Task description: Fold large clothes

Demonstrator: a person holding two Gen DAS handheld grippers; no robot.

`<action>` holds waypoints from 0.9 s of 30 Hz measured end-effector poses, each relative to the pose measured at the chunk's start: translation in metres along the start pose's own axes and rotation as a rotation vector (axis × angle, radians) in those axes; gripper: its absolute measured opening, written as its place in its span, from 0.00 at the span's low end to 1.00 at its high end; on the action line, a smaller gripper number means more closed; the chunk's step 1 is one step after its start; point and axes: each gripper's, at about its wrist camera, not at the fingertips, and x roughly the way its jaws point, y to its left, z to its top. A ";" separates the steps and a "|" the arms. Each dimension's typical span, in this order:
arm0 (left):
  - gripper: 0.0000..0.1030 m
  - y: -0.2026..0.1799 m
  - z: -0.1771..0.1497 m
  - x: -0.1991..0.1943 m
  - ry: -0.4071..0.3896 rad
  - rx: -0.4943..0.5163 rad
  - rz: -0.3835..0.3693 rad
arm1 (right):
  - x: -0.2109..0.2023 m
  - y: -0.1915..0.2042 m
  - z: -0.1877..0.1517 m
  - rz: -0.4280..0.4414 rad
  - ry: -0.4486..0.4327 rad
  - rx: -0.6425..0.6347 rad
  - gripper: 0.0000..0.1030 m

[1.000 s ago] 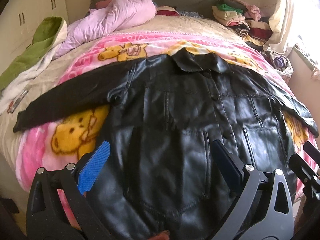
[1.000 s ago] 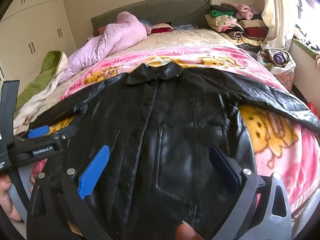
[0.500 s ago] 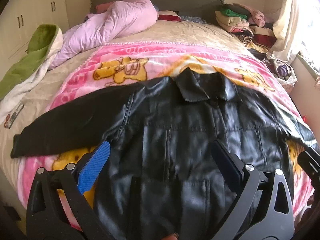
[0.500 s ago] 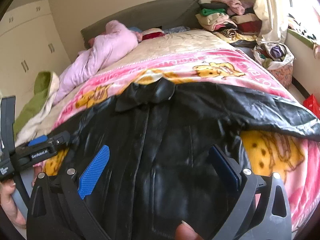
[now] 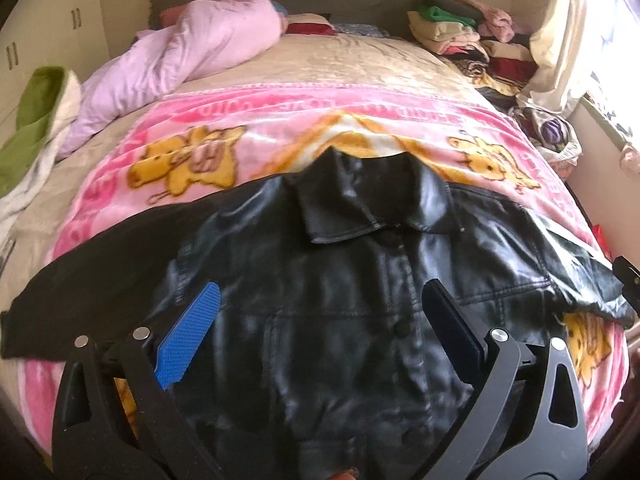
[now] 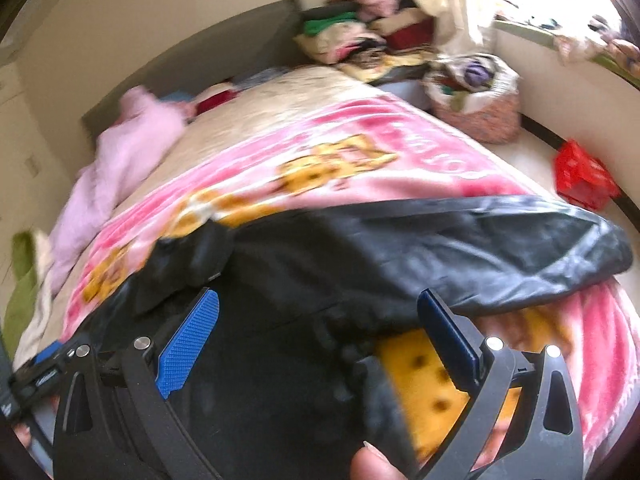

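While the black leather jacket [image 5: 320,320] lies front-up and buttoned across the pink cartoon blanket [image 5: 280,128] on the bed, we judge that we are at the opening of the fold, with the spreading done and no panel turned over yet. Going left to right in the left wrist view, the left sleeve [image 5: 88,280] stretches flat toward nine o'clock, the collar [image 5: 376,200] sits at twelve o'clock of the body, and the right sleeve [image 5: 580,280] runs toward three o'clock. Our left tool [image 5: 320,320] hangs over the chest with its jaws wide and nothing between them. In the blurred right wrist view, our right tool [image 6: 316,320] is also spread wide and empty, over the jacket's right side where the right sleeve branches off toward two o'clock. The next move, as we read it, calls for pinching a sleeve near the cuff and carrying it across the chest, then bringing the side panel in. The material looks stiff, glossy and heavy, with creased highlights, so we expect it to resist a sharp crease and slide on the plush blanket.
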 end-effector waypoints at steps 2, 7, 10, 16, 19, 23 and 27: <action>0.92 -0.008 0.004 0.008 0.007 0.003 -0.010 | 0.008 -0.021 0.007 -0.049 -0.002 0.055 0.96; 0.92 -0.024 0.006 0.031 0.055 -0.012 -0.084 | 0.020 -0.083 0.015 -0.176 -0.015 0.207 0.96; 0.92 -0.027 0.002 0.044 0.079 -0.017 -0.079 | 0.023 -0.115 0.015 -0.223 -0.026 0.304 0.96; 0.92 -0.034 -0.010 0.071 0.111 0.013 -0.042 | 0.023 -0.177 0.005 -0.322 -0.054 0.516 0.96; 0.92 -0.036 -0.016 0.081 0.138 0.004 -0.065 | 0.030 -0.202 -0.002 -0.368 -0.048 0.596 0.96; 0.92 -0.040 -0.024 0.089 0.149 0.007 -0.077 | 0.049 -0.237 -0.008 -0.379 0.003 0.693 0.96; 0.92 -0.040 -0.027 0.091 0.146 0.014 -0.071 | 0.061 -0.265 -0.011 -0.302 -0.012 0.794 0.96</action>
